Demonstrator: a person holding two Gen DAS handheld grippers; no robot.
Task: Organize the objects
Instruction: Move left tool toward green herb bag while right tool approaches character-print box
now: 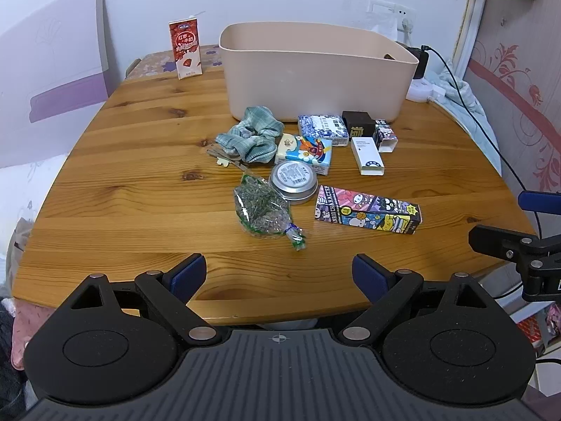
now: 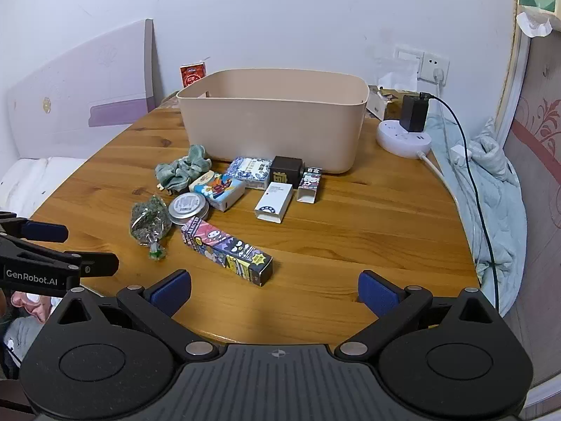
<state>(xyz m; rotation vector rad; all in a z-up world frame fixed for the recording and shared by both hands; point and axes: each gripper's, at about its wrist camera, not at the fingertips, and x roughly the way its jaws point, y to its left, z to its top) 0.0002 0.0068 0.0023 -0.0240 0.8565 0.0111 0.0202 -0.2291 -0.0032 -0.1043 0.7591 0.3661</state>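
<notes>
Objects for sorting, clustered mid-table on a round wooden table (image 1: 105, 182) in front of a beige plastic bin (image 1: 315, 73): green scrunchie (image 1: 250, 133), round tin (image 1: 293, 180), clear bag of dried herbs (image 1: 261, 212), long cartoon-printed box (image 1: 368, 210), white box (image 1: 367, 156), blue-patterned packet (image 1: 322, 127), black cube box (image 1: 358, 122), cartoon tissue pack (image 1: 305, 152). Red milk carton (image 1: 186, 49) upright at the far edge, well apart from the rest. Round power strip (image 2: 403, 138) with plugged black adapter right of the bin; white wall behind, bedding past the table's right rim. Bare wood runs along the near edge and left side. Left gripper (image 1: 278, 277) and right gripper (image 2: 275, 293) both hover at the near edge, jaws spread wide, holding nothing.
</notes>
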